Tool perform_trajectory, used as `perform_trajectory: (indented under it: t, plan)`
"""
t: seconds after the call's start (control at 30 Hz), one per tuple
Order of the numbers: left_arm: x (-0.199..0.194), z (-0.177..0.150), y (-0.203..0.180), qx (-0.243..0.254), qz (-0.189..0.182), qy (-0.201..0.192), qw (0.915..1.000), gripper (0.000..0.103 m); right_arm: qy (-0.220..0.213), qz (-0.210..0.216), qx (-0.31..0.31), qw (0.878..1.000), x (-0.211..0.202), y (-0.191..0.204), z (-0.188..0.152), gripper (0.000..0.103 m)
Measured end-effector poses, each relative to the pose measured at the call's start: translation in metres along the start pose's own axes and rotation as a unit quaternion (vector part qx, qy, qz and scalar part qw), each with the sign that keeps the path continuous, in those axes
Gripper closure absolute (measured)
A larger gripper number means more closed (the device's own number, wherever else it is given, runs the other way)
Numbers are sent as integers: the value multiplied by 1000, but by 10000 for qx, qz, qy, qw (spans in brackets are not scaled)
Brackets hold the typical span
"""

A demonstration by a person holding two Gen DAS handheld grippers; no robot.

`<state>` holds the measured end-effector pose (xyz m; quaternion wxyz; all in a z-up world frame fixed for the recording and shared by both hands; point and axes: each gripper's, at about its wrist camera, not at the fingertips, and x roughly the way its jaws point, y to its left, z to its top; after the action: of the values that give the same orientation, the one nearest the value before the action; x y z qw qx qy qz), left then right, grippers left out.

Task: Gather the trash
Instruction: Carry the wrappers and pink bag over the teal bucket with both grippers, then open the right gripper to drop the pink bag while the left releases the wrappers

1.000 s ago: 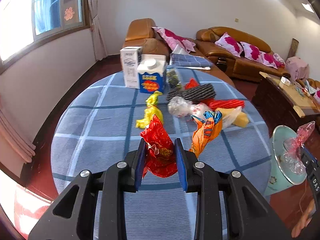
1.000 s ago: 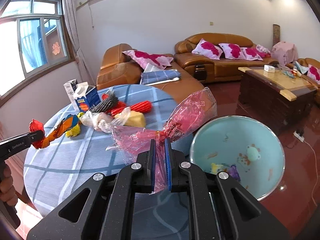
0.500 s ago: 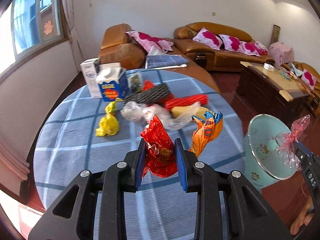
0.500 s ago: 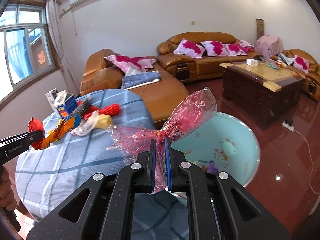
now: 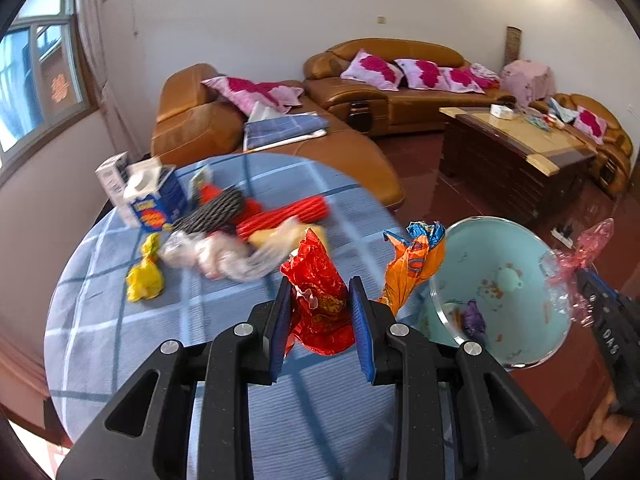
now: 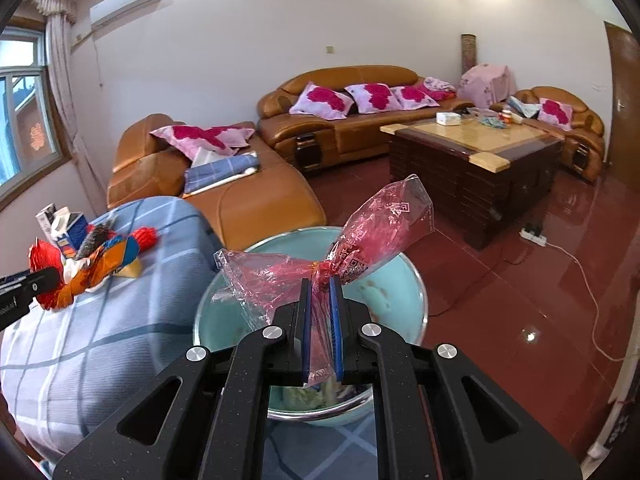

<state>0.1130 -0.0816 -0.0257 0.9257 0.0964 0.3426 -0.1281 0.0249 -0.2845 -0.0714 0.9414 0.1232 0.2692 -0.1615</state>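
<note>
My left gripper is shut on a crumpled red wrapper with an orange wrapper hanging at its right side, held above the blue checked table near its right edge. My right gripper is shut on a pink see-through plastic wrapper and holds it over the open pale blue bin. The bin also shows in the left wrist view, right of the table, with some trash inside. In the right wrist view the red wrapper and orange wrapper show at the left.
On the table lie a yellow wrapper, clear plastic bags, red foam netting, black netting and a blue carton. Brown sofas and a dark wooden coffee table stand behind on the red floor.
Both grippers have swung right, away from the table's middle. The right gripper with the pink wrapper now hangs over the bin; the left gripper with its wrappers is nearer the bin.
</note>
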Motion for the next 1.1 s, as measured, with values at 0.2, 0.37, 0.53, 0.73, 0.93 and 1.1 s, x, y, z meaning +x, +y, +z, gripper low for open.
perform_trajectory:
  t: [0.2,0.37,0.53,0.73,0.93,1.1]
  plan:
    - [14,10,-36,240,-116,41,9996,74,140,-214,-126,9996,15,-7,-6,94]
    - [26,13,-62,437,-201,131,9988,74,321,-337,-237,9986,27,-9,-12,94]
    - [38,12,-85,623,-287,233,9974,74,473,-391,-251,9978,35,-12,-15,94]
    - [55,8,-105,741,-327,408,9959,74,721,-385,-275,9963,45,-15,-23,94]
    - [66,8,-118,807,-325,508,9949,74,882,-293,-169,9955,50,-20,-24,93]
    - [69,7,-126,876,-329,533,9942,74,998,-228,-201,9945,55,-18,-25,92]
